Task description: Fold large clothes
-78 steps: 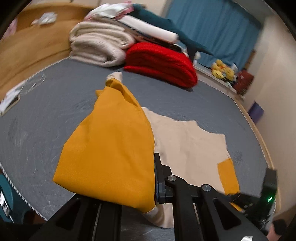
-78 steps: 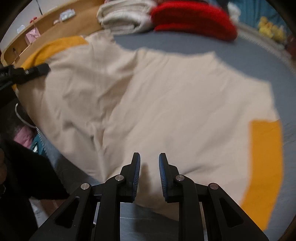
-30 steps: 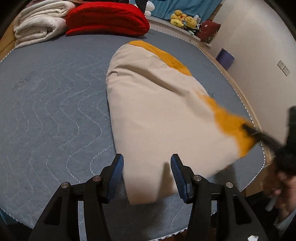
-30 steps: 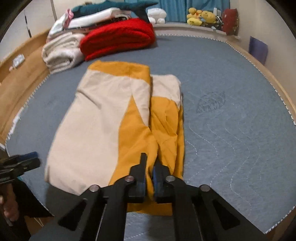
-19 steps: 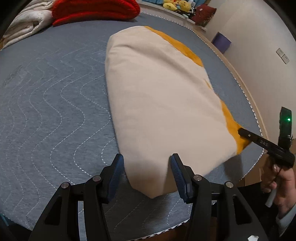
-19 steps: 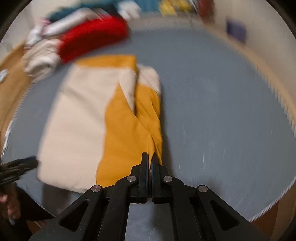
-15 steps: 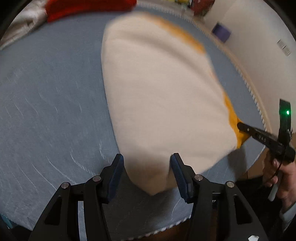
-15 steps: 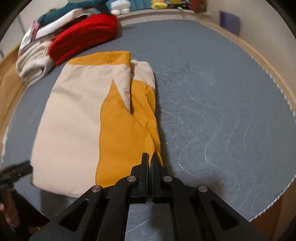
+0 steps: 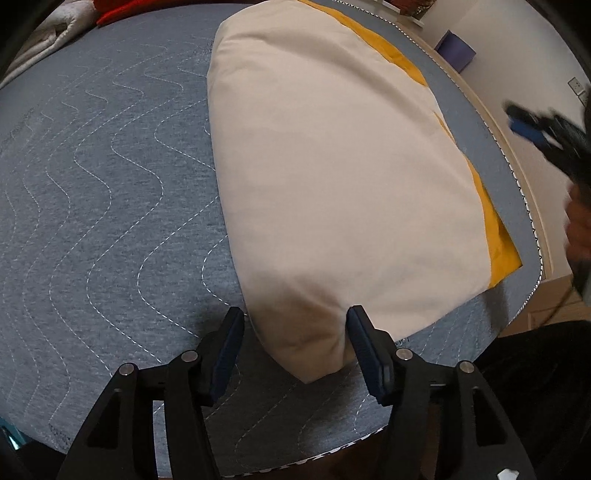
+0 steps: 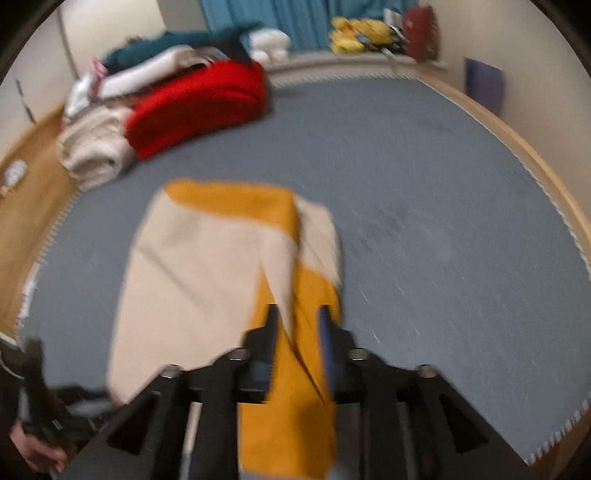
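Lying beyond folded garment (image 10: 207, 273), red blanket (image 10: 195, 107) (cream blanket (image 10: 94, 151) beside), blue curtain (image 10: 266, 14)

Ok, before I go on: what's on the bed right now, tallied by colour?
Cream and mustard: 1, the folded garment
Red: 1, the folded blanket
Off-white: 1, the folded blanket
Teal and white: 1 loose pile, too blurred to separate
Total: 4

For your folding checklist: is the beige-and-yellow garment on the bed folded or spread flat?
Folded. The garment lies as a narrow oblong, with a yellow flap doubled over its right side and rounded, doubled edges.
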`<state>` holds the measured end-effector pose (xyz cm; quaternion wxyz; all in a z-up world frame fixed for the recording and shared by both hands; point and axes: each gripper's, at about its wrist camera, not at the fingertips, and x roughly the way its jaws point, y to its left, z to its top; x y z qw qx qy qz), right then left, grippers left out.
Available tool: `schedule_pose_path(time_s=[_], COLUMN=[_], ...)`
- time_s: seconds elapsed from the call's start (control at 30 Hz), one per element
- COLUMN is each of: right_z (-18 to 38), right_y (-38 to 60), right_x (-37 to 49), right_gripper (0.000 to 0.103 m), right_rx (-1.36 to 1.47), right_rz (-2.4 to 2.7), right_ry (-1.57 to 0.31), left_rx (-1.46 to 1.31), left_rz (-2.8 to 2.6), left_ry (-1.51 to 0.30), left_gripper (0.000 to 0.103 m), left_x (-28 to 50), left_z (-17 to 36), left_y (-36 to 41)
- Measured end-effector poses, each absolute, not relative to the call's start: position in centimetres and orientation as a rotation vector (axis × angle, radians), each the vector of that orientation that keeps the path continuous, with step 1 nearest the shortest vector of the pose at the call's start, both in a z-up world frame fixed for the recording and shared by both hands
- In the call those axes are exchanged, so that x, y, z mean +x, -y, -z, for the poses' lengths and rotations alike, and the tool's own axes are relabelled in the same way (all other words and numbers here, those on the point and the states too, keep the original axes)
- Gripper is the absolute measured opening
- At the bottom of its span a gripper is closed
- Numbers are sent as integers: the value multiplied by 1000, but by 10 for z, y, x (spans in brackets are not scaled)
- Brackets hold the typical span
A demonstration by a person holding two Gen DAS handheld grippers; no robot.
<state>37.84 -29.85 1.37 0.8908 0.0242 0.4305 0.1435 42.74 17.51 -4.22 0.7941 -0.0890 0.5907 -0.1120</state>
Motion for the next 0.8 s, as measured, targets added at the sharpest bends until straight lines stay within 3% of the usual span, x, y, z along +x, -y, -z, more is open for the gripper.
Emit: schedule_pose_path(time_s=[0.5,0.53,0.57,0.6,0.7,0.8], right_z=[84,86,87,85,75,92], right_y=[269,266,265,264,277,278], right_x=[541,544,545,545,551,561], right_gripper=[42,38,16,5,1,1], right_rx=[426,418,411,399,443,365], right_rz=[-417,-409,-409,-405,-360,-209], right_ry=[-1067,-1065,-1062,-1039,-990,-1069], left_rx=[-203,-199,-197,-193,-190,-146], left_rz=[260,261,262,264,286,295], left_ry=[-1277,-1277,-1277,-1277,-1270,-1265], left_gripper=[59,59,59,59,60,60], left_x=[425,426,426,426,428,428], left_z=[43,43,42,42,40,38], left_y=[-183,-183,-183,-182,-176,-167])
